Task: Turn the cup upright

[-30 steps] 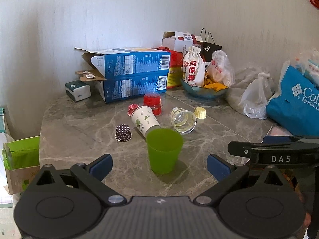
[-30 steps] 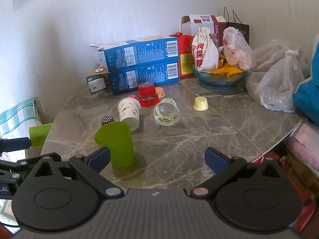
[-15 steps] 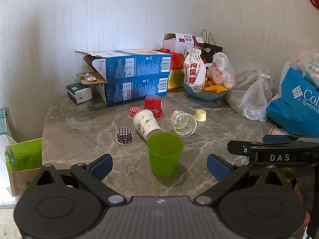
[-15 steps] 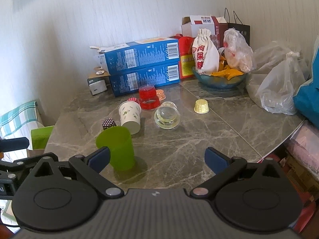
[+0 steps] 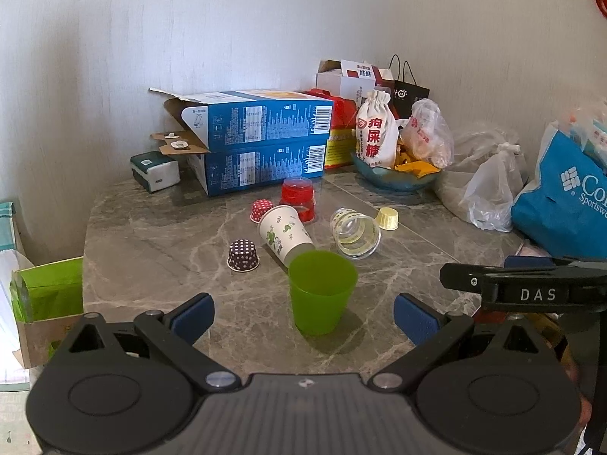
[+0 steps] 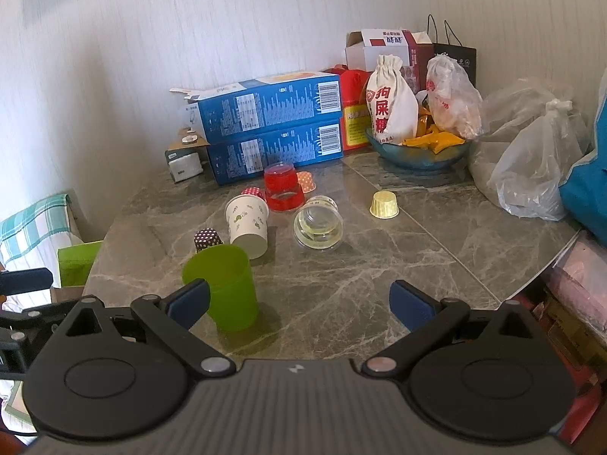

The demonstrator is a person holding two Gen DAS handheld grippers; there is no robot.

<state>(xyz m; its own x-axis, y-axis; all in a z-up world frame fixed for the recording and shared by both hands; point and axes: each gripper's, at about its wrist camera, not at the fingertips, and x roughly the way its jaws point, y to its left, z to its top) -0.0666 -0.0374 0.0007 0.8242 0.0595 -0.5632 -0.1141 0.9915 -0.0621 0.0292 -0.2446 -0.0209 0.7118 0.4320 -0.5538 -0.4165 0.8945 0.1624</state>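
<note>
A green plastic cup (image 5: 321, 291) stands upright, mouth up, on the grey marble table (image 5: 151, 235); it also shows in the right wrist view (image 6: 224, 286). Behind it a white paper cup (image 5: 284, 234) and a clear glass cup (image 5: 356, 232) lie on their sides. A red cup (image 5: 297, 196) stands upside down further back. My left gripper (image 5: 303, 316) is open and empty, just short of the green cup. My right gripper (image 6: 299, 305) is open and empty, to the right of the green cup.
Small cupcake liners (image 5: 243, 254) (image 5: 387, 218) sit mouth down among the cups. Two stacked blue boxes (image 5: 261, 140), a bowl with bags (image 5: 394, 174) and plastic bags (image 5: 489, 189) line the back and right. The table edge runs near on the left.
Both grippers have drawn back a little from the table; the green cup looks smaller and farther. The cups have not moved.
</note>
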